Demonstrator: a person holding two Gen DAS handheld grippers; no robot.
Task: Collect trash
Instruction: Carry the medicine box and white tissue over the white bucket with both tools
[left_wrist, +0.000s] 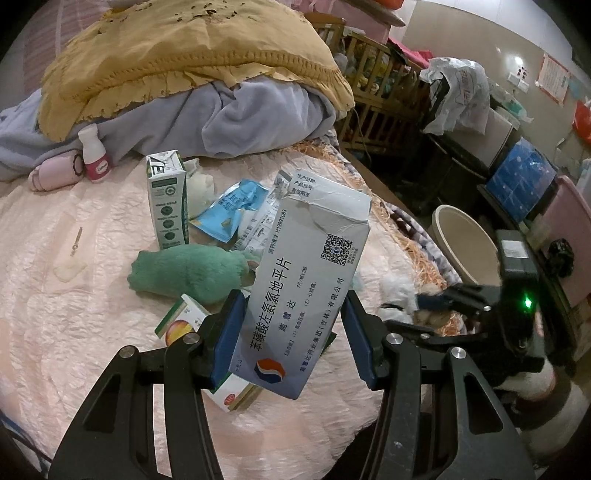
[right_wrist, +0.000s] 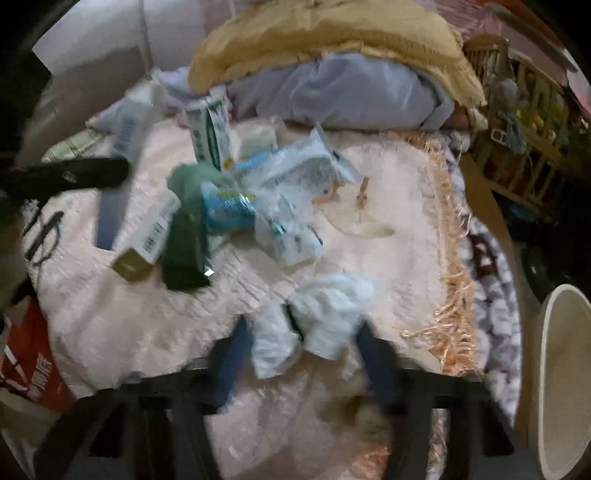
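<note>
Nearest your left camera, the left gripper (left_wrist: 293, 334) has its two blue pads clamped on one grey medicine box (left_wrist: 308, 291), lifted clear of the pink bedspread (left_wrist: 74, 258) and tilted, its torn flap uppermost.

Beneath it on the bedspread you can count one small box with an orange print (left_wrist: 181, 323), one green plush toy (left_wrist: 188, 269), one upright green-and-white carton (left_wrist: 166, 203), one blue wrapper (left_wrist: 232, 210) lying against pale printed packets, and one pink-and-white bottle (left_wrist: 95, 155) standing by the grey blanket (left_wrist: 240, 118), which lies under a yellow cover (left_wrist: 177, 55).

In your right camera, badly blurred, the right gripper (right_wrist: 299, 349) has one crumpled white tissue (right_wrist: 317, 325) between its blue fingers (right_wrist: 231, 363). You cannot tell whether the pads actually press on it. It sits at the near edge of the bedspread, close to the orange fringe (right_wrist: 450, 291).

One container is visible: a cream bin (left_wrist: 467, 245) on the floor beside the bed, just beyond the fringe. Its mouth faces you and no contents can be made out inside.
</note>
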